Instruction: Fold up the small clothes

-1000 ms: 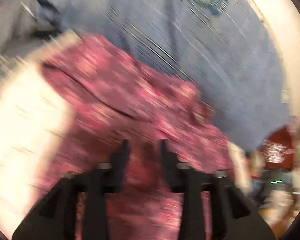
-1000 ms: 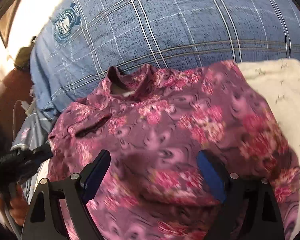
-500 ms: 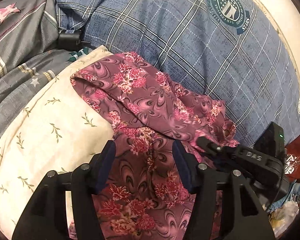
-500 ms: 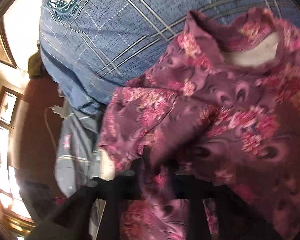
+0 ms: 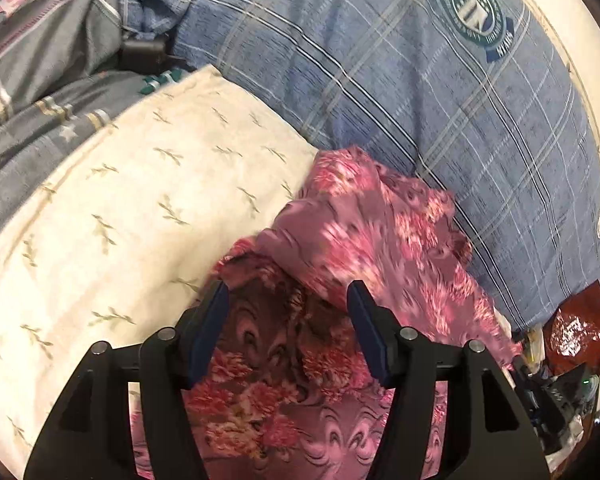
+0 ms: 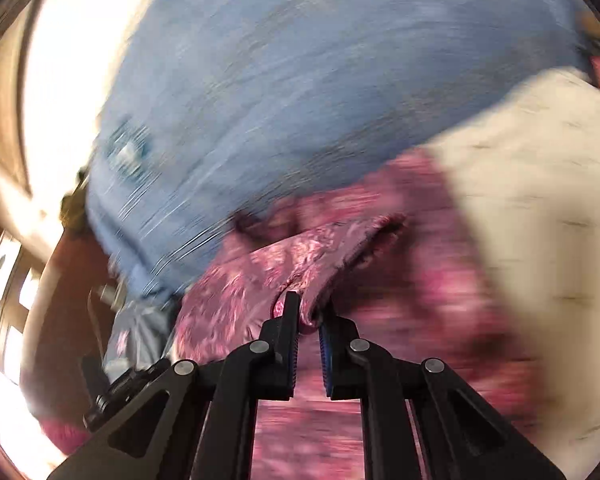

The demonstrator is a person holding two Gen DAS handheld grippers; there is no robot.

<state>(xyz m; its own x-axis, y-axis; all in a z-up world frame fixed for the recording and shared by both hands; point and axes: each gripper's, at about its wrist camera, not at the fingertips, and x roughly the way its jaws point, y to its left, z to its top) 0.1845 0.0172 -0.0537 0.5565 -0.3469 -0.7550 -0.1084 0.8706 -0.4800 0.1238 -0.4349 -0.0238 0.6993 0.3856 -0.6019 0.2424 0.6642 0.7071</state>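
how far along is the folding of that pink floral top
Early. Done: one side of the pink floral top is turned over onto itself. In hand: the right gripper is shut on a fabric edge; the left gripper is opening above the cloth. Left: remaining folds; it lies bunched on the cream pillow.

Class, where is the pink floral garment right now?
In the left wrist view, the pink floral garment lies low and centre-right, between the cream pillow and the blue plaid bedding.
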